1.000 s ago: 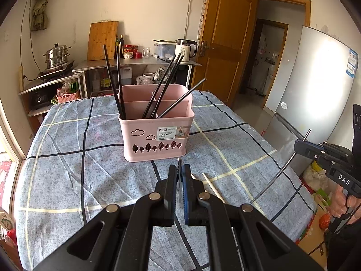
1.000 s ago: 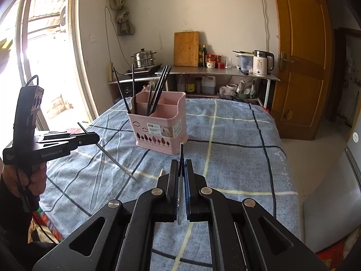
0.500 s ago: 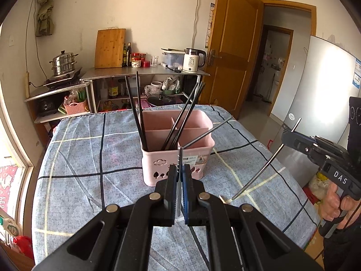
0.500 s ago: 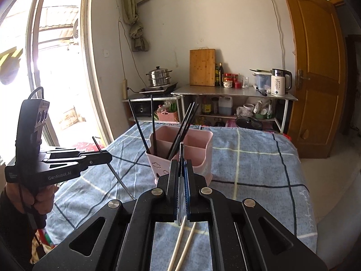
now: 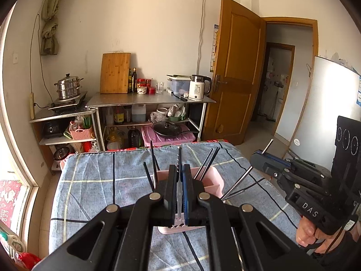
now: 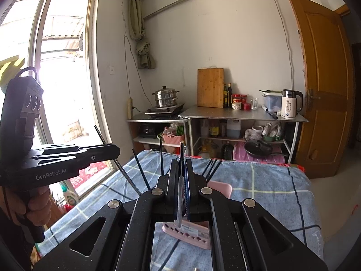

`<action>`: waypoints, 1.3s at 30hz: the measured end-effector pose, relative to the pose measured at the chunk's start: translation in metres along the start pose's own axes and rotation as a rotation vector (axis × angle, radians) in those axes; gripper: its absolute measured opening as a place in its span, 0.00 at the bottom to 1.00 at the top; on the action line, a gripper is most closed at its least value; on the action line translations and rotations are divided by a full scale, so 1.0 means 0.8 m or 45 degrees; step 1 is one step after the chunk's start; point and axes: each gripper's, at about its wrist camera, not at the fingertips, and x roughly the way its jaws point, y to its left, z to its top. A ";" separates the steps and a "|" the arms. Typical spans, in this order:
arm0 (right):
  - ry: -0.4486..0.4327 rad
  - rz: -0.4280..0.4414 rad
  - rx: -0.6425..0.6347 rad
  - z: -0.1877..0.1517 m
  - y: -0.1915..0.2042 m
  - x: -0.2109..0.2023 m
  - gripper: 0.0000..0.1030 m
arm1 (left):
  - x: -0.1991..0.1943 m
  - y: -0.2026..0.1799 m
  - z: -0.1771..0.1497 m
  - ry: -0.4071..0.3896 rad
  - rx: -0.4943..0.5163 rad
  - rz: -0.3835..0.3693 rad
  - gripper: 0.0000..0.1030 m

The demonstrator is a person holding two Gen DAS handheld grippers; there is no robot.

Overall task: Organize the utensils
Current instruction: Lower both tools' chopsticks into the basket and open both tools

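Both our left gripper [image 5: 179,194] and right gripper [image 6: 181,192] pinch one metal chopstick [image 5: 246,175] each above the pink basket [image 5: 212,183]; several already stand inside, these two remain.

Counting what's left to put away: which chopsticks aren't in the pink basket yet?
The two metal chopsticks clamped in the grippers' fingers, one each, held above the table; the black chopsticks already stand in the pink plastic basket.

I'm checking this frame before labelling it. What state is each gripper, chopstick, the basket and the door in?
left gripper: shut on a metal chopstick
right gripper: shut on another metal chopstick
pink basket: upright, black chopsticks standing inside
door: open
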 end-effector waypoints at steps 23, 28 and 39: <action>0.212 0.000 0.053 -0.049 -0.015 0.102 0.04 | 0.102 0.020 -0.063 0.211 -0.037 -0.015 0.05; 0.259 0.009 0.064 -0.057 -0.018 0.105 0.04 | 0.113 0.022 -0.075 0.252 -0.057 -0.007 0.05; 0.192 0.013 0.038 -0.044 -0.018 0.058 0.12 | 0.073 0.012 -0.071 0.179 -0.042 0.018 0.23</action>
